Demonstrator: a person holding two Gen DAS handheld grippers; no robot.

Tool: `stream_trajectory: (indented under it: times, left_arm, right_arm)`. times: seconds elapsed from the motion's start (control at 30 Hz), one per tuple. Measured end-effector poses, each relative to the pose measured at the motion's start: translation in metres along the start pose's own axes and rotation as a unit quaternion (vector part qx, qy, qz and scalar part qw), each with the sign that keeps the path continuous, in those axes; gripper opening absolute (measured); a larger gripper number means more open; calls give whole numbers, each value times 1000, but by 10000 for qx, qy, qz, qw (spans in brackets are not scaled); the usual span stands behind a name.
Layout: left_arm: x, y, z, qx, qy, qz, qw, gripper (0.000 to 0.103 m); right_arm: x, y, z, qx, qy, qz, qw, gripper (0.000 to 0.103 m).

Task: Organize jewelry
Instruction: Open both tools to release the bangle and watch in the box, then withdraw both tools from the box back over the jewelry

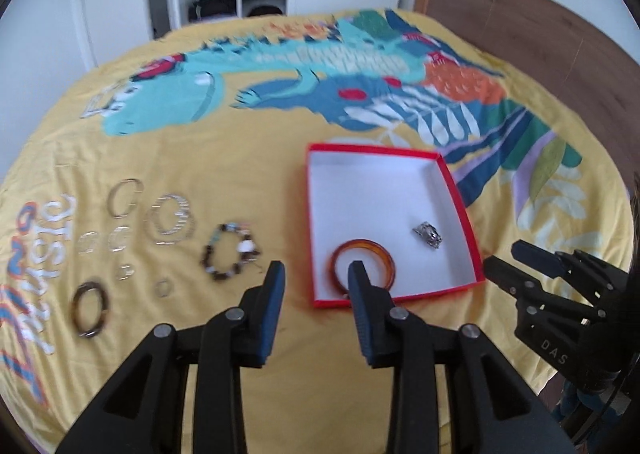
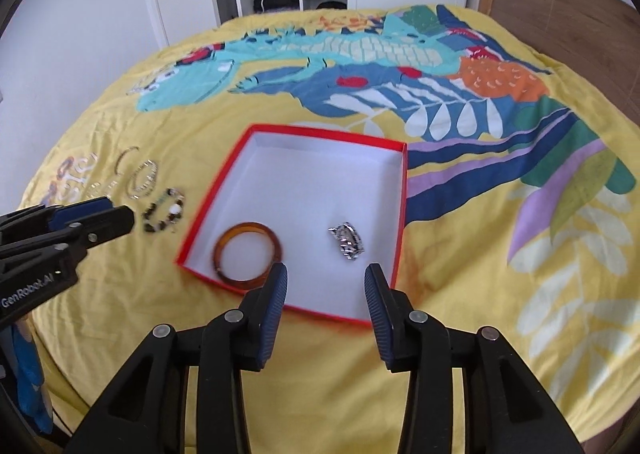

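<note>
1. The red box (image 2: 402, 190) sits open on the yellow bedspread (image 2: 460, 314).
2. An amber bangle (image 2: 248, 254) and a silver piece (image 2: 347, 241) lie apart inside it.
3. Left of the box lie a beaded bracelet (image 1: 230, 254), silver rings (image 1: 168, 224) and a dark bangle (image 1: 90, 308).
4. The left gripper (image 1: 316, 274) hangs above the bedspread, jaws parted, holding nothing.
5. The right gripper (image 2: 326, 278) hangs over the box's near edge, jaws parted and empty.

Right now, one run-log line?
left gripper open, empty | right gripper open, empty | box: amber bangle, silver piece
</note>
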State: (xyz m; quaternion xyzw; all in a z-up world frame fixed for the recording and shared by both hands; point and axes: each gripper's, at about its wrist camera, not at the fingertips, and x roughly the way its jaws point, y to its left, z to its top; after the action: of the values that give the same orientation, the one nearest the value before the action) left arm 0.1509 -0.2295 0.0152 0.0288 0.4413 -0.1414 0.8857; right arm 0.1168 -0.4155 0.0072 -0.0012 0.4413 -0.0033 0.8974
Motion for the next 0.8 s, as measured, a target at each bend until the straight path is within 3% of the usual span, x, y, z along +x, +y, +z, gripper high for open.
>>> stream_trajectory:
  times: [0.43,0.67,0.8]
  left_arm:
    - [-137,93,-55,-338,-757,714,9940,31]
    - [-181,137,-87,-683,-925,1049,9878,33]
    - [-195,156,-95,-955,-1021,1078,9843,41]
  right_arm:
    - [-91,107,-19,-193,-729,231,9969,51]
    - [-124,149,-27,-377,-1044,494,9926,52]
    - [-143,162,-32,-512,-1237,579,9893,58]
